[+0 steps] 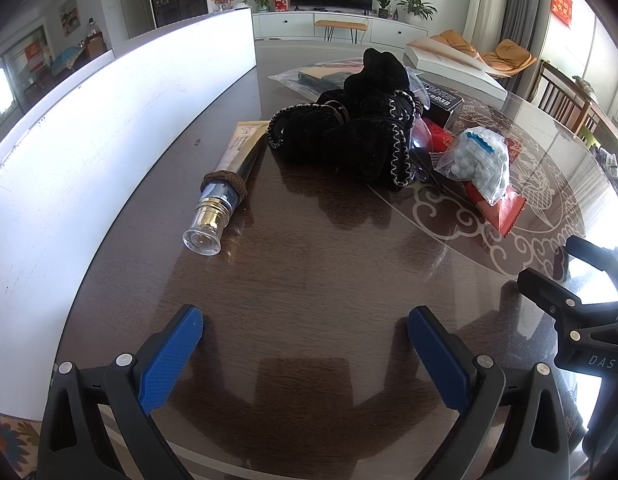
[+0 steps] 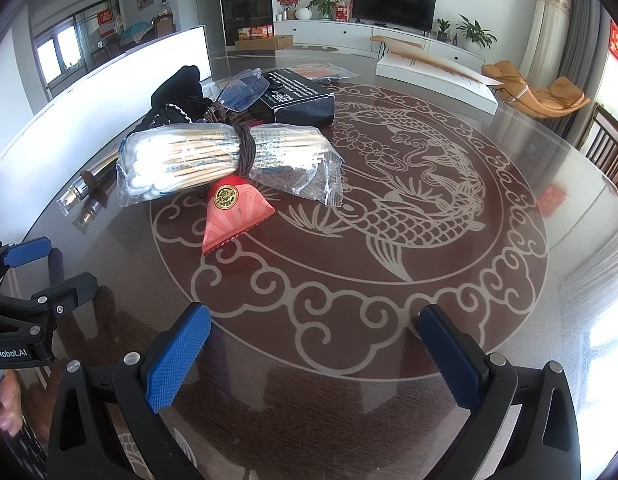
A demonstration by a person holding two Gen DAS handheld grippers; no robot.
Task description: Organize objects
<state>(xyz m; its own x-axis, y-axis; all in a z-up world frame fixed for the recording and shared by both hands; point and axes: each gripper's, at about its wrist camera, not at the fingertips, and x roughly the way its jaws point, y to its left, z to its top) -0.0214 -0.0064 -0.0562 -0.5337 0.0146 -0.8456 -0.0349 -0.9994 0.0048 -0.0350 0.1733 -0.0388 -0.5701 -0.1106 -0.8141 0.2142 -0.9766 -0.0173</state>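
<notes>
Both jaws wide, nothing held: left hand-held gripper (image 1: 305, 356), right hand-held gripper (image 2: 315, 356). Ahead-left of the left one, cream tube (image 1: 233, 176) alone on the counter (image 1: 309, 272). Ahead of the right one, cotton-swab bag (image 2: 225, 160) heaped on red packet (image 2: 237, 216). Likely to slip or drag neighbours if pinched off-centre.

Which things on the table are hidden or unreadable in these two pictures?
- Left wrist view: the black box is mostly hidden behind the black gloves.
- Right wrist view: the tube is half covered by the cotton swab bag.
- Both views: the box label is too small to read.
</notes>
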